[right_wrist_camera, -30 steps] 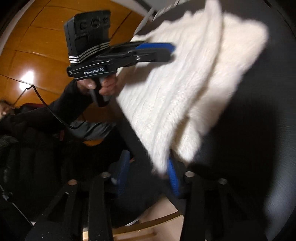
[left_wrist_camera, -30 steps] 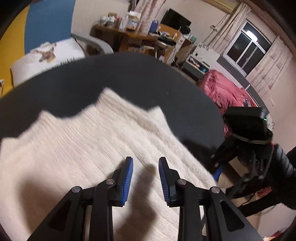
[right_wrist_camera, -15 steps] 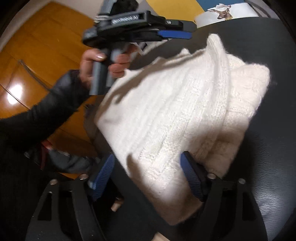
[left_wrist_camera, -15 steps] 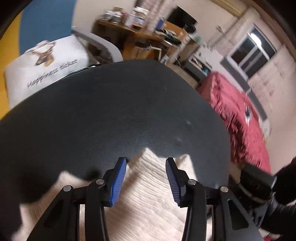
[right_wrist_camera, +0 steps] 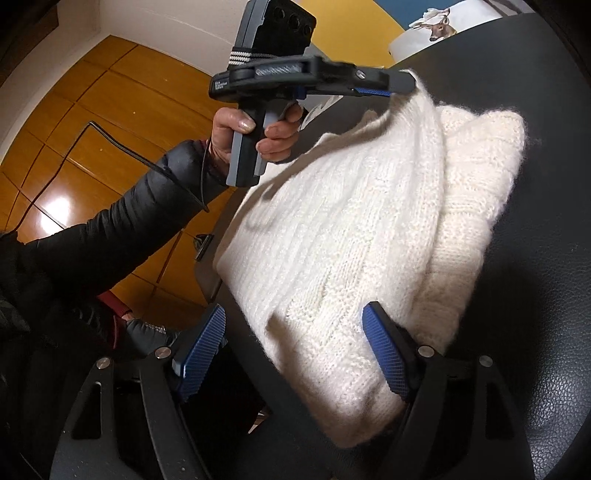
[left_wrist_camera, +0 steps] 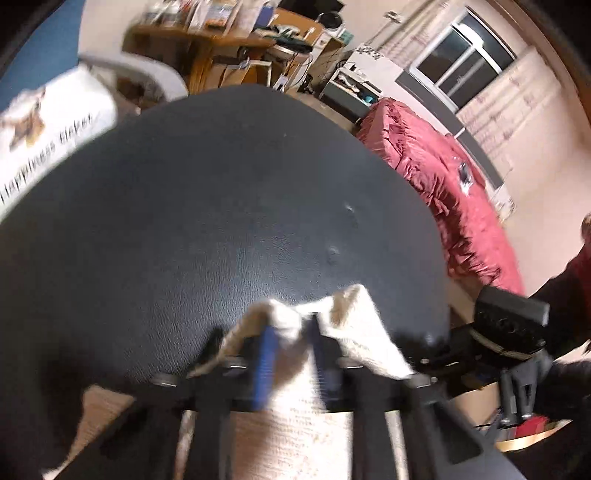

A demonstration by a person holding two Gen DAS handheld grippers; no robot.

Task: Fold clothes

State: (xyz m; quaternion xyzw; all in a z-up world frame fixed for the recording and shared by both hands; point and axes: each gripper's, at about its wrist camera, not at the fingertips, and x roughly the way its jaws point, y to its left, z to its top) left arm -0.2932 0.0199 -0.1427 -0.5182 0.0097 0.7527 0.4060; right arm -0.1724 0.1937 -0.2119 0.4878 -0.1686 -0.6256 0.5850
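A cream knitted sweater (right_wrist_camera: 369, 221) lies folded on the black leather table top (right_wrist_camera: 535, 295). In the right wrist view my left gripper (right_wrist_camera: 402, 83) is shut on the sweater's far edge and holds it raised into a ridge. The left wrist view is blurred, but there the sweater (left_wrist_camera: 295, 424) bunches over my left gripper (left_wrist_camera: 291, 332), whose blue pads pinch the knit. My right gripper (right_wrist_camera: 293, 314) is open and straddles the sweater's near corner. Its right pad lies against the fabric, while its left pad hangs off the table's edge.
A hand (right_wrist_camera: 251, 129) in a black padded sleeve holds the left gripper's handle, with a cable trailing over the wooden floor (right_wrist_camera: 92, 129). Beyond the table top (left_wrist_camera: 221, 203) are a red bedspread (left_wrist_camera: 443, 177), a cluttered desk (left_wrist_camera: 221, 33) and a white printed cushion (left_wrist_camera: 48, 129).
My left gripper travelled across the sweater to its far edge, shut on it and lifted it. My right gripper widened around the near corner, and the sweater now lies more squarely folded.
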